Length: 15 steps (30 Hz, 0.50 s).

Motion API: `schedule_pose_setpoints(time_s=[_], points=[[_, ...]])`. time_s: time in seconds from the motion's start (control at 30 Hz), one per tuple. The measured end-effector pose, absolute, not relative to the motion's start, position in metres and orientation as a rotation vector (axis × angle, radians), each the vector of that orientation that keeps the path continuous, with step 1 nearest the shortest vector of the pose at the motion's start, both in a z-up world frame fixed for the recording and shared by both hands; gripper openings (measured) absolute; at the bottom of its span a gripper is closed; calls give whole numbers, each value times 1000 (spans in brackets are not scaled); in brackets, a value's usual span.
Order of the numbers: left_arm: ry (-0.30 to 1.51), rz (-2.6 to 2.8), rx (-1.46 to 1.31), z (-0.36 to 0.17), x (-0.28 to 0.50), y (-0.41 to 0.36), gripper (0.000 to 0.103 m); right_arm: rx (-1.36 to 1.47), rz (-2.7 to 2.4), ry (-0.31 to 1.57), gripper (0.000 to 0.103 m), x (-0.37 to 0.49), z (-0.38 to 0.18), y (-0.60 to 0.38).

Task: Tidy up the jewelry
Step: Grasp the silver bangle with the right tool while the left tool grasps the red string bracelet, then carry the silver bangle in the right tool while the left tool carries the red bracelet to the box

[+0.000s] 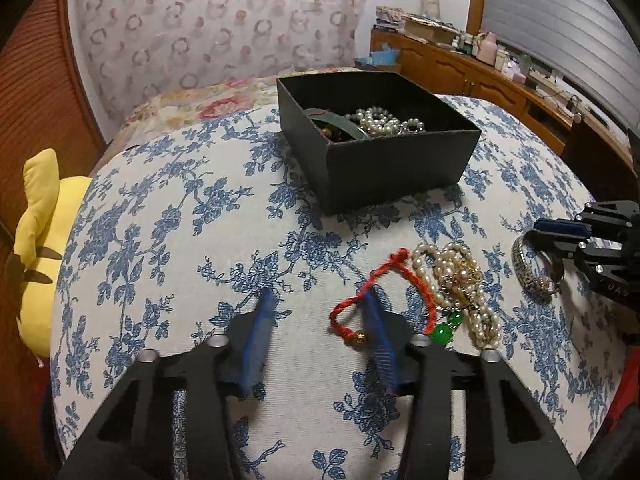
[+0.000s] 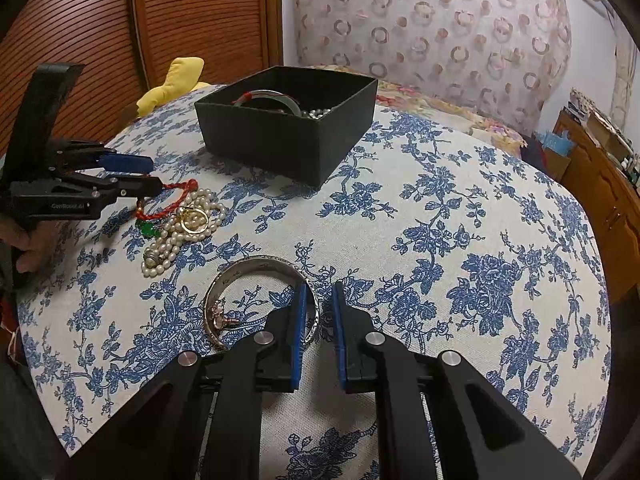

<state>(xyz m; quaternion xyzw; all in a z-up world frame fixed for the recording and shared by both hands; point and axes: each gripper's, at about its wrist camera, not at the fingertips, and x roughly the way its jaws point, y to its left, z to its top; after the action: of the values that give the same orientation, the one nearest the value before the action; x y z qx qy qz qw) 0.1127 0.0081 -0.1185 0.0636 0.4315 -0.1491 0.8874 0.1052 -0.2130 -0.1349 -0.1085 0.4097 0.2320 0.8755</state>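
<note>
Right gripper: we had it clamped on the rim of the silver bangle, which lay flat on the flowered cloth.
Left gripper: jaws stood apart, nothing pinched; one pad sat inside the loop of the red cord bracelet.
Pearl strands: heaped just beside the cord.
Black box: farther back, more pearls inside.

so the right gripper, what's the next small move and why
Probably lift it straight up a little. The right gripper looks closed on the rim of the silver bangle, which rests on the floral cloth; the black box stands farther back with raised walls, so the bangle needs height first.
</note>
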Motion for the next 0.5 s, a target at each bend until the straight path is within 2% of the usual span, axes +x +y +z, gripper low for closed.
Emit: schedule_pose_setpoints(time_s=[0.03,0.1,0.23,0.3,0.5], points=[[895,-314,131,-118,112,8,25,-226,484,855,14,105,-135,-213],[897,-329,120,-118,112,7,4,-227,484,855,14,105,-135,-213],[880,-348,101,-115,108,8,3,-233,482,854,14,106,-135,-212],[867,-349,90,-110,104,8,3,-233,490,853,6,105,-135,-212],[798,-355,75,-84,93,9,2,-237,467,816,5,101,-129,-214]])
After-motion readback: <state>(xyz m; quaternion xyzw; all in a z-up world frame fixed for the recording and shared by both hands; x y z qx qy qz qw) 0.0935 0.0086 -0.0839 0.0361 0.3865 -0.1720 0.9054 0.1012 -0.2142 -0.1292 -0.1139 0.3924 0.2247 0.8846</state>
